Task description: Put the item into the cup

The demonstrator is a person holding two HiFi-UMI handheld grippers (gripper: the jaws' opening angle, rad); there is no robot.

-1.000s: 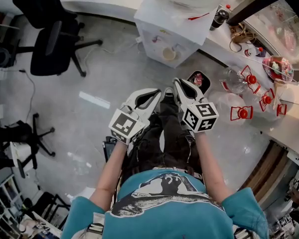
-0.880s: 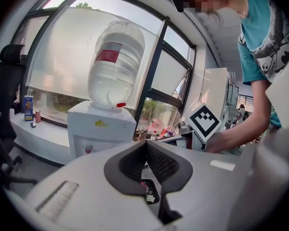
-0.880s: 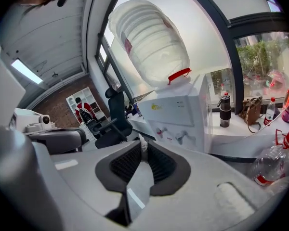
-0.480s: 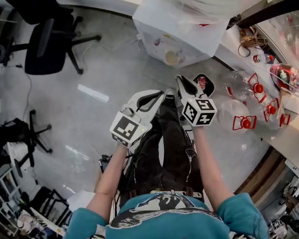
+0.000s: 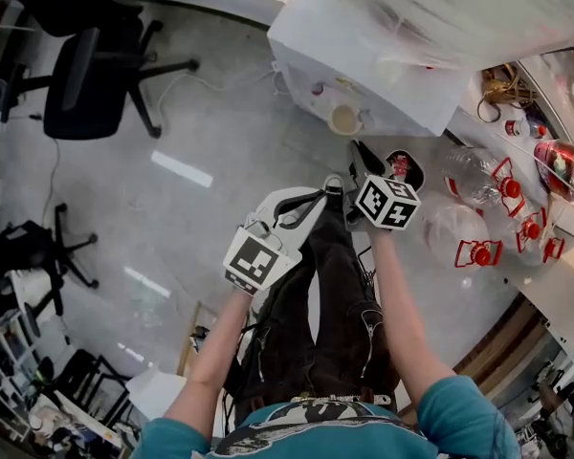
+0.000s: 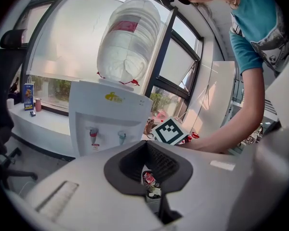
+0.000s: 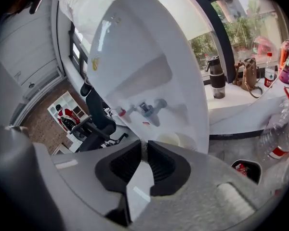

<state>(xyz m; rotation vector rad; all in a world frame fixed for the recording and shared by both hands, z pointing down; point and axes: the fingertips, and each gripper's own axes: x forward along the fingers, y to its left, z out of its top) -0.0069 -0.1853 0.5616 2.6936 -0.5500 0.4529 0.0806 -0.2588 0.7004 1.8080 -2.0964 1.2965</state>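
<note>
A pale paper cup (image 5: 344,120) stands in the niche of a white water dispenser (image 5: 364,55), below its taps; the right gripper view also shows the cup (image 7: 176,139). My right gripper (image 5: 356,151) points at the dispenser, a short way from the cup. Its jaws are shut on a thin white flat item (image 7: 139,186), which runs back from the pads (image 7: 159,162). My left gripper (image 5: 323,191) hangs beside it to the left, its tips together with nothing held. The left gripper view shows the dispenser (image 6: 106,124), but the gripper body hides the cup.
A black bin (image 5: 402,165) with red rubbish stands on the floor to the right of the dispenser. Big clear water bottles (image 5: 474,175) with red handles lie further right. A black office chair (image 5: 96,75) stands far left. My legs (image 5: 335,285) are below the grippers.
The dispenser and cup have come closer as the person moved forward. Both grippers advanced toward it, the right one leading. The jaws look unchanged.
</note>
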